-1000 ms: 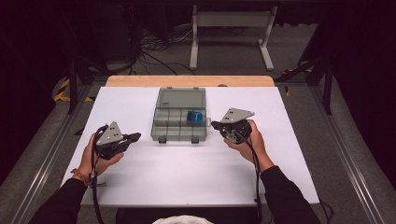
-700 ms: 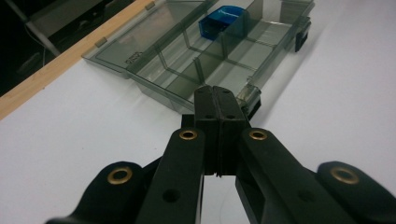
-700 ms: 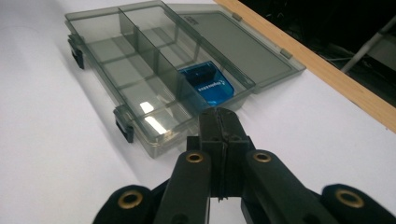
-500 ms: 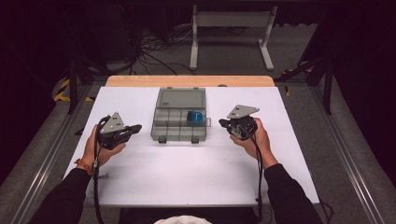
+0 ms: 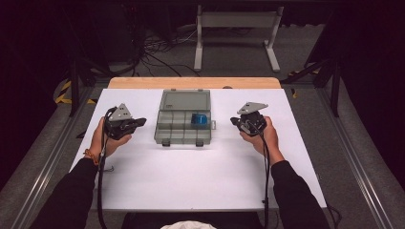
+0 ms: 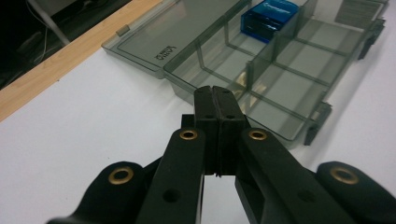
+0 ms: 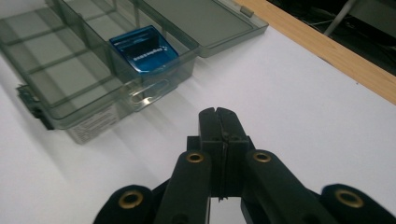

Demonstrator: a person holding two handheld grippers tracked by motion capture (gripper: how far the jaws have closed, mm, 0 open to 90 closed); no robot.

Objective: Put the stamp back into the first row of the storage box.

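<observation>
A clear grey compartment box (image 5: 183, 125) is lying open at the middle of the white tabletop (image 5: 191, 181), its lid (image 5: 186, 100) folded flat toward the far wooden edge and a blue packet (image 5: 199, 119) standing in a compartment on its right side, next to the lid hinge. The left tool (image 5: 139, 122) is hovering just left of the box with its jaws pressed together on nothing, pointing at the box's left wall. The right tool (image 5: 235, 122) is hovering a little way off the box's right side, likewise closed tight and gripping nothing.
</observation>
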